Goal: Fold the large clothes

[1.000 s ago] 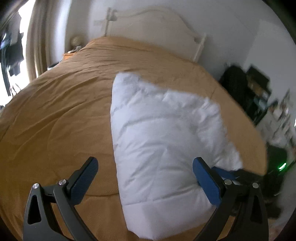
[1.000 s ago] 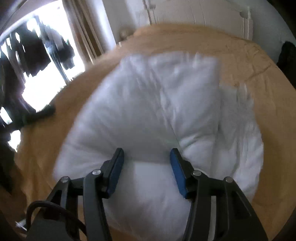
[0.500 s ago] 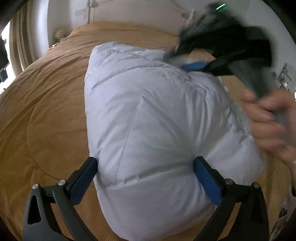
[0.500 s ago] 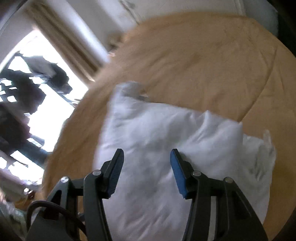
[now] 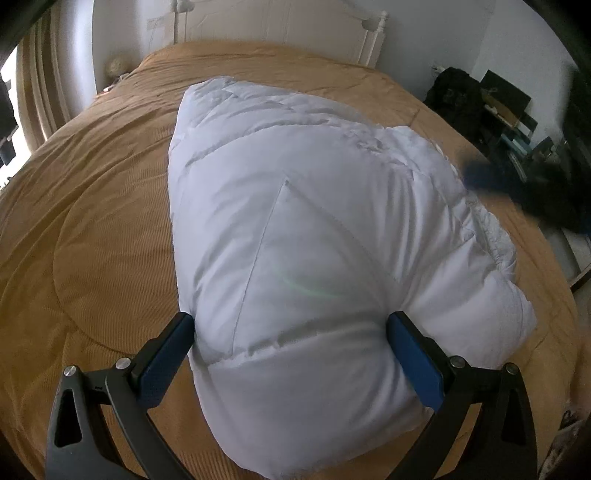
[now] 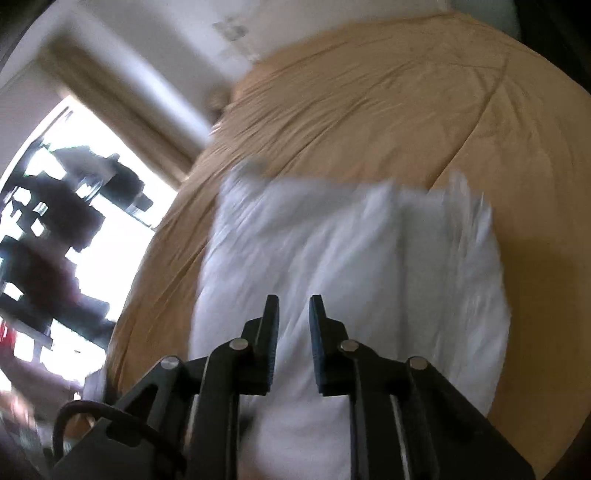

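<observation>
A white puffy quilted garment (image 5: 314, 229) lies folded in a thick bundle on the tan bedspread (image 5: 92, 206). My left gripper (image 5: 291, 339) is wide open, its blue pads on either side of the bundle's near end, pressing into it. In the right wrist view the same white bundle (image 6: 351, 266) lies below my right gripper (image 6: 292, 314), whose jaws stand nearly closed with a narrow gap and nothing between them. That view is blurred by motion. The right gripper shows as a dark blur (image 5: 517, 184) at the bundle's right edge in the left wrist view.
A white headboard (image 5: 277, 29) stands at the far end of the bed. Dark furniture and shelves (image 5: 509, 110) stand to the right of the bed. A bright window with dark hanging clothes (image 6: 55, 229) is on the left.
The right gripper has let go of the garment, swung off to the bundle's right side and narrowed its jaws. The left gripper stays open around the near end of the bundle.
</observation>
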Tool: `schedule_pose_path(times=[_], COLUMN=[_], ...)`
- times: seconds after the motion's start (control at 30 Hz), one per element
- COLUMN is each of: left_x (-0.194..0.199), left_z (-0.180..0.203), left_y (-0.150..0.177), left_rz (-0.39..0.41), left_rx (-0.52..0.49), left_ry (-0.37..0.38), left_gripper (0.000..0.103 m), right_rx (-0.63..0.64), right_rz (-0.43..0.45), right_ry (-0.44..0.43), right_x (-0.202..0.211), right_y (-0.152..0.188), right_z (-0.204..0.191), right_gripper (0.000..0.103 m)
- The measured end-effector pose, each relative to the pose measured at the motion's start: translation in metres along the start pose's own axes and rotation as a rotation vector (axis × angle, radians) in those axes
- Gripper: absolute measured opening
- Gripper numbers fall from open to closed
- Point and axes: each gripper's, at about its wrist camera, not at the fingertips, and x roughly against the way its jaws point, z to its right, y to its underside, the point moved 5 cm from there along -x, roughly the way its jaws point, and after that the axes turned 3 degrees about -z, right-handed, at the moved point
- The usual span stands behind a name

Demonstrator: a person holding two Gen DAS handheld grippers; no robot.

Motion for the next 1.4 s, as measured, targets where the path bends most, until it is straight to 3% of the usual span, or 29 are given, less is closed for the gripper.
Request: schedule_pose_path(times=[0.1,0.17,0.23,0.47,0.57,0.63,0.73,0.77,0.8,0.87,0.97,1.03,1.07,1.17,1.2,1.27,1.37,1.4], left_x=[-0.001,-0.003,0.0,0.017,0.031,0.038,0.041,0.045,0.051,0.068,0.08,0.056,0.032,0.009,0.011,0.026,0.056,0.064], left_z=[-0.001,0.005,0.009,0.001,0.006,0.012,0.003,-0.003,-0.009,-0.013,-0.009,-0.01,-0.018,-0.048,-0.055,-0.06,-0.073,-0.075], left_y=[0.001,0.006,0.01,0.018,0.021,0.025,0.037,0.038,0.036,0.023,0.001,0.002,0.009,0.027,0.031,0.034,0.038,0.039], left_rz=[-0.009,-0.02,-0.01,-0.066,-0.056,-0.075,-0.15,-0.16,-0.149,-0.08,0.032,-0.03,-0.108,-0.143,-0.149,-0.13,-0.137,-0.152], left_rx=[0.007,-0.023,-0.044,0.016,-0.046,-0.126,-0.109,-0.079,-0.049,0.004,0.021,0.009,0.03,0.179,0.199,0.156,0.07,0.069], left_ry=[0.009,-0.011,-0.043,-0.012,-0.104,-0.228,-0.273,-0.283,-0.283,-0.241,-0.158,-0.191,-0.197,-0.047,-0.041,-0.141,-0.442,-0.445], left_gripper=[0.103,0.103,0.103,0.103,0.103,0.103,0.103,0.103,0.101,0.101,0.102,0.102,0.103,0.103,0.103,0.103,0.102,0.101], right_rx=[0.029,0.066,0.101,0.146,0.112,0.078,0.053,0.048,0.048,0.065,0.12,0.157,0.158,0.132,0.137,0.172,0.202,0.182], right_rz=[-0.065,-0.111,-0.124,-0.129,-0.138,-0.148,-0.173,-0.176,-0.185,-0.188,-0.188,-0.185,-0.185,-0.187,-0.196,-0.206,-0.23,-0.239], right_ry=[0.096,0.166,0.214,0.27,0.248,0.248,0.263,0.26,0.247,0.247,0.299,0.334,0.335,0.318,0.323,0.356,0.429,0.447], right_x=[-0.011,-0.027,-0.039,-0.048,-0.051,-0.048,-0.043,-0.043,-0.044,-0.045,-0.054,-0.061,-0.063,-0.061,-0.063,-0.063,-0.062,-0.058], right_y=[0.054,0.073,0.075,0.065,0.068,0.066,0.065,0.066,0.065,0.066,0.065,0.065,0.064,0.062,0.063,0.066,0.067,0.066], right_z=[0.006,0.021,0.024,0.002,0.006,0.01,0.013,0.016,0.012,0.005,-0.006,-0.011,-0.011,-0.005,-0.005,-0.009,-0.017,-0.014], right_gripper=[0.03,0.03,0.028,0.031,0.031,0.031,0.035,0.042,0.053,0.064,0.071,0.073,0.073,0.074,0.074,0.074,0.085,0.085])
